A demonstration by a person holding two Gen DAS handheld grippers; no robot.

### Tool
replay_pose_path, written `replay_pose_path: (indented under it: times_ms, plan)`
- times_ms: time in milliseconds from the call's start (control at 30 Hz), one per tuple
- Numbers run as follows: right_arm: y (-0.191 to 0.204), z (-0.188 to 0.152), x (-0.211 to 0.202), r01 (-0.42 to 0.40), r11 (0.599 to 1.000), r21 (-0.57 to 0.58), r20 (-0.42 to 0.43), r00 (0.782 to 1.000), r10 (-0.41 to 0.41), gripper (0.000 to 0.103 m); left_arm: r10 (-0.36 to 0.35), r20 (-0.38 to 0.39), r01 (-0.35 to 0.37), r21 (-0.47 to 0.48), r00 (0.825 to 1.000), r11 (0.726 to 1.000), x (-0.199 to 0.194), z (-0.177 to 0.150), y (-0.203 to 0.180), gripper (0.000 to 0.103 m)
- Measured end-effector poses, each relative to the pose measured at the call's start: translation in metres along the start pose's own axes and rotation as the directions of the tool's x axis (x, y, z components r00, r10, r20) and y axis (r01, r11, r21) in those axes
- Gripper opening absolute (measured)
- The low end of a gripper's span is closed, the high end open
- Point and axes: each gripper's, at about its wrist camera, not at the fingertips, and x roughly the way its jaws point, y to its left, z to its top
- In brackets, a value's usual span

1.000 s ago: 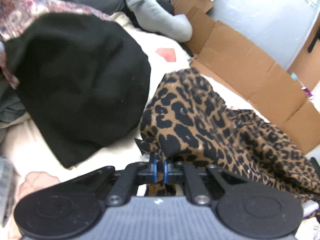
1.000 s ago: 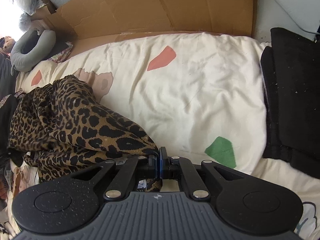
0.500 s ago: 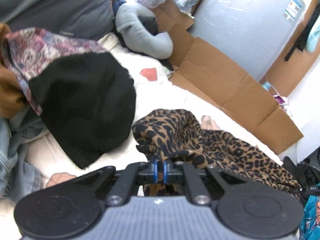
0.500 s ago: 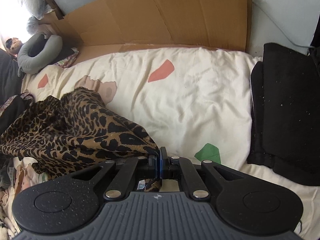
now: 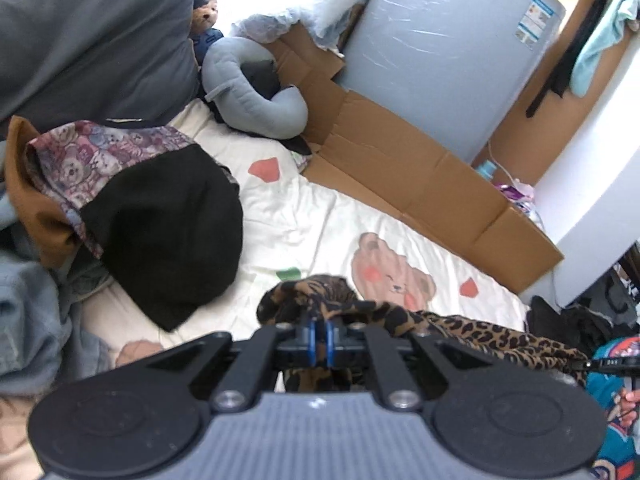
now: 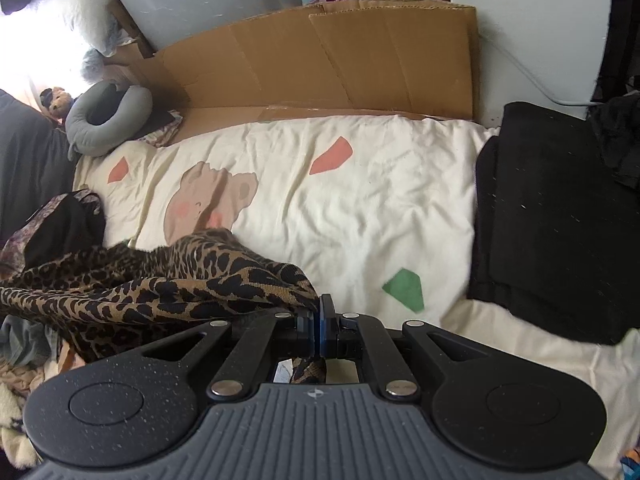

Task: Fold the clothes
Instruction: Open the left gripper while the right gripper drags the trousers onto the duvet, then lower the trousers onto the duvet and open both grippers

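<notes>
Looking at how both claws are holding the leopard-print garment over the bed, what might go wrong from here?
1. Each claw, left and right, pinches only a small bunch of the leopard-print garment, so it may slip free.
2. The hanging middle could drag across the black garment and disturb that pile.

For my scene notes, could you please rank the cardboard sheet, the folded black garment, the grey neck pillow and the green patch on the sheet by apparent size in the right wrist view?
1. cardboard sheet
2. folded black garment, though it runs out of frame and sits nearer the camera, so this order is unsure
3. grey neck pillow
4. green patch
</notes>
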Motion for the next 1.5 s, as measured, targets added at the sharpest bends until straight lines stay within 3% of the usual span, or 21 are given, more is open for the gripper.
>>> replay_pose_path:
  times_ms: [333,467,600,667,700,733,867,1100,1500]
  plan:
    - [-0.021,-0.049,-0.047,-0.009,1.000,0.026,-0.095,0.995,0.011,0.001,0.007,-0.135,-0.018,-0.081,0.991,0.997,-0.047,-0.070,0.010,0.006]
    - [-0.032,-0.069,-0.050,0.027,0.998,0.048,-0.141,0.990,-0.020,0.008,0.074,-0.197,-0.092,-0.084,0.978,0.992,-0.055,-0.091,0.021,0.013]
    - [-0.044,-0.076,-0.053,0.059,0.996,0.064,-0.150,0.987,-0.049,0.013,0.150,-0.194,-0.171,-0.094,0.970,0.981,-0.063,-0.089,0.038,0.015]
    - [-0.046,-0.074,-0.053,0.046,0.997,0.065,-0.143,0.989,-0.037,0.024,0.168,-0.187,-0.189,-0.101,0.968,0.977,-0.064,-0.083,0.044,0.018]
    - [-0.044,-0.072,-0.052,0.043,0.998,0.055,-0.132,0.991,-0.036,0.036,0.172,-0.184,-0.193,-0.102,0.968,0.976,-0.063,-0.080,0.046,0.021]
    - [-0.041,-0.069,-0.051,0.040,0.999,0.037,-0.122,0.992,-0.035,0.042,0.176,-0.180,-0.196,-0.099,0.968,0.976,-0.061,-0.077,0.047,0.025]
    - [-0.028,-0.057,-0.040,0.023,0.999,-0.023,-0.077,0.997,-0.025,0.045,0.177,-0.170,-0.191,-0.068,0.969,0.979,-0.045,-0.065,0.045,0.033]
    - [-0.013,-0.037,-0.007,0.019,0.996,-0.085,-0.039,0.999,-0.022,0.046,0.156,-0.179,-0.158,0.004,0.971,0.987,0.000,-0.046,0.036,0.034]
    - [0.017,-0.008,0.057,-0.049,0.988,-0.148,-0.099,0.995,0.035,0.046,0.109,-0.211,-0.082,0.133,0.971,0.988,0.090,-0.017,0.024,0.037]
